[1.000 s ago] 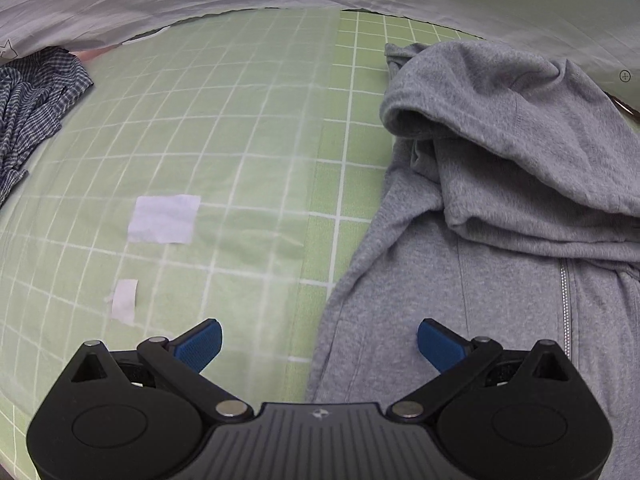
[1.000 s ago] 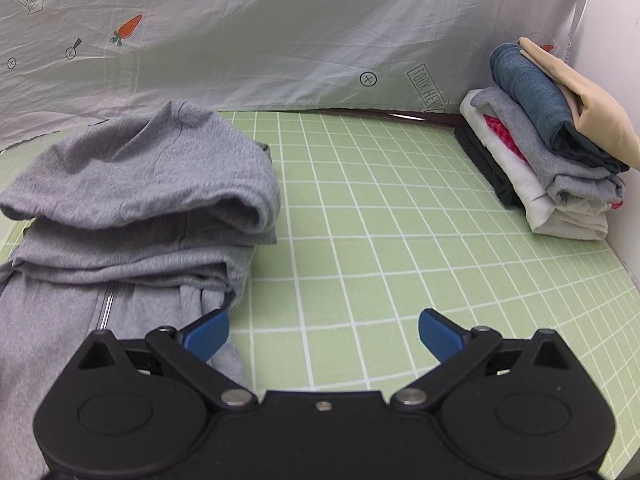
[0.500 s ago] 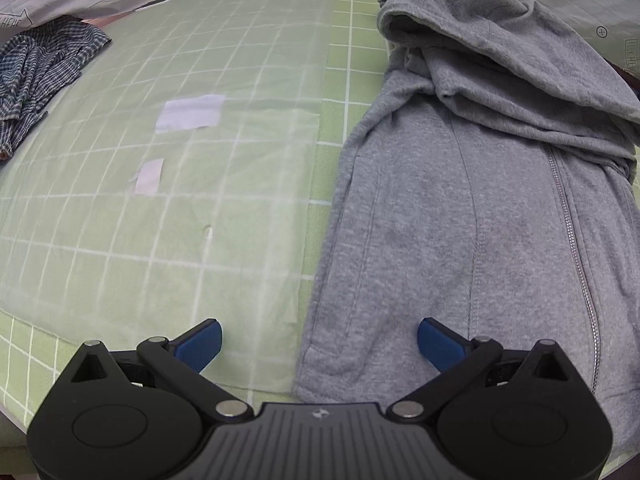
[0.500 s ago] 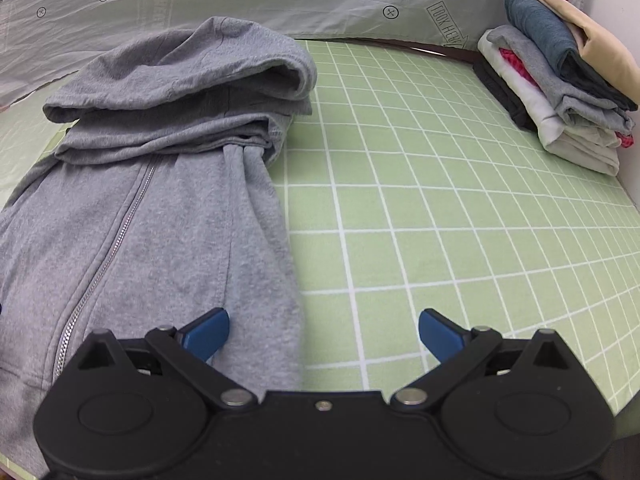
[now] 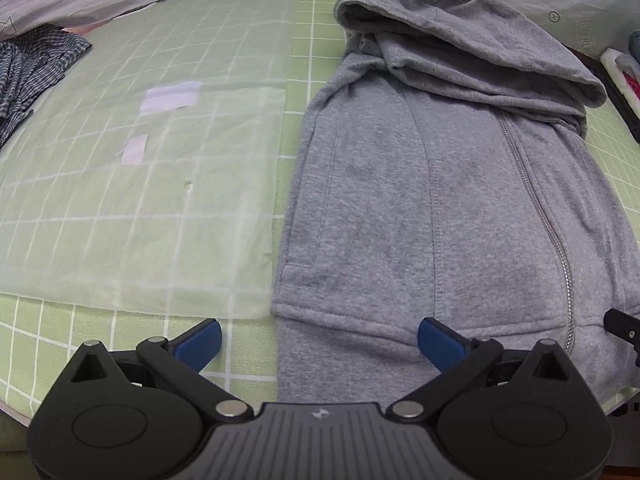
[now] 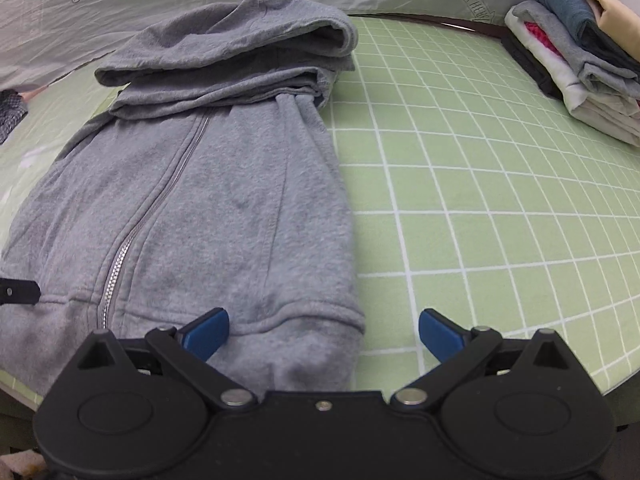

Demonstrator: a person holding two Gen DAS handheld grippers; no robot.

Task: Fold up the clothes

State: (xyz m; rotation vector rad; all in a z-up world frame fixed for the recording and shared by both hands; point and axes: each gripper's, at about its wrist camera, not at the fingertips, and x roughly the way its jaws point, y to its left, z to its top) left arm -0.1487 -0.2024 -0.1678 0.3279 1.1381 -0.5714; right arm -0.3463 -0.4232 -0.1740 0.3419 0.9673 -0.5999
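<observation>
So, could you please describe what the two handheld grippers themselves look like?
Both look alike. The left gripper has a black body with two round discs, silver pivot pins, black linkage arms and blue ribbed pads; its centre plate is grey, ridged, with a small logo. The right gripper has the same black linkages and blue pads, but a plain black centre with one small screw. No cables, hands or sleeves show.

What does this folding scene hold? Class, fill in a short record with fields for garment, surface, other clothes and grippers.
garment: grey zip hoodie, lying flat, zip closed, hood bunched at the far end
surface: green grid mat
other clothes: folded stack at far right; checked shirt at far left
left gripper: open, at hoodie hem
right gripper: open, at hoodie hem
</observation>
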